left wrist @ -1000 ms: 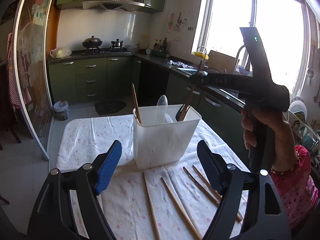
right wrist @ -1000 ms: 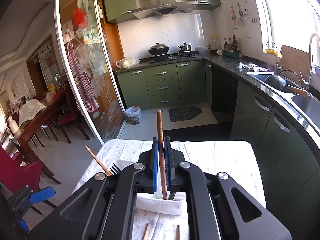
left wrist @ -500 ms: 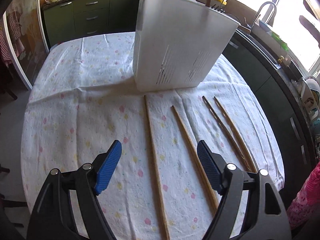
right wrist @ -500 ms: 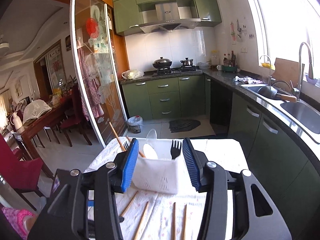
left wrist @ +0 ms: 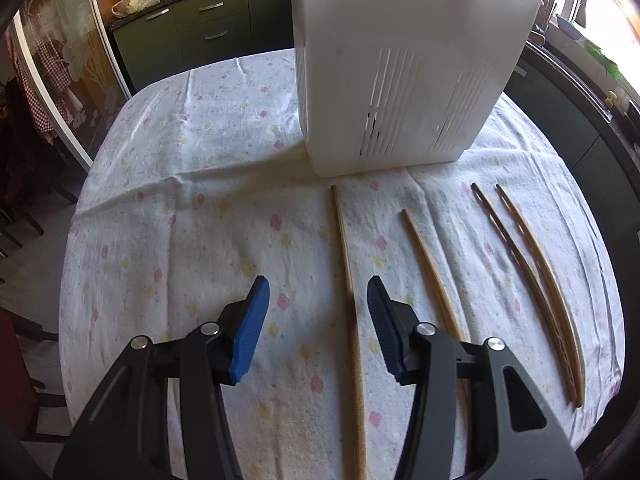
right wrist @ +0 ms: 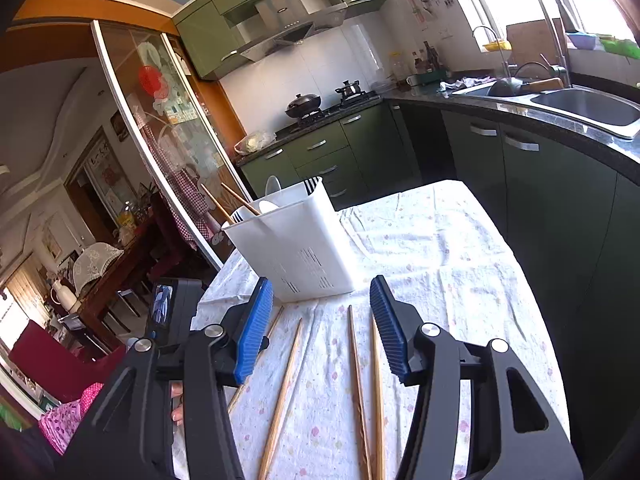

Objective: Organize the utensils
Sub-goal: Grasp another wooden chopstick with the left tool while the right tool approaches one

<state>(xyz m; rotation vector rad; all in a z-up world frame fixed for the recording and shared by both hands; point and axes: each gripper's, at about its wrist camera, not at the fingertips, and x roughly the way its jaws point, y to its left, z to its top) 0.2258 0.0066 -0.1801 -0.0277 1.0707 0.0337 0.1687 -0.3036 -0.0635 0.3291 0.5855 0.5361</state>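
Observation:
A white slotted utensil holder [left wrist: 404,64] stands on the floral tablecloth [left wrist: 192,208]; in the right wrist view the holder [right wrist: 296,248] shows chopsticks, a spoon and a fork inside. Several wooden chopsticks lie in front of it. My left gripper [left wrist: 318,312] is open, low over the cloth, with the leftmost chopstick [left wrist: 346,276] between its fingers, nearer the right one. My right gripper [right wrist: 322,320] is open and empty, held above the chopsticks [right wrist: 356,368] near the holder.
A light chopstick [left wrist: 430,268] and a darker pair [left wrist: 528,280] lie to the right of the left gripper. The table's edges drop off on the left and right. Green kitchen cabinets [right wrist: 552,184] and a sink [right wrist: 588,110] run along the right side.
My right gripper has opened, letting go of a chopstick over the holder, and pulled back. My left gripper has tilted down, dropped toward the cloth and moved over the leftmost chopstick.

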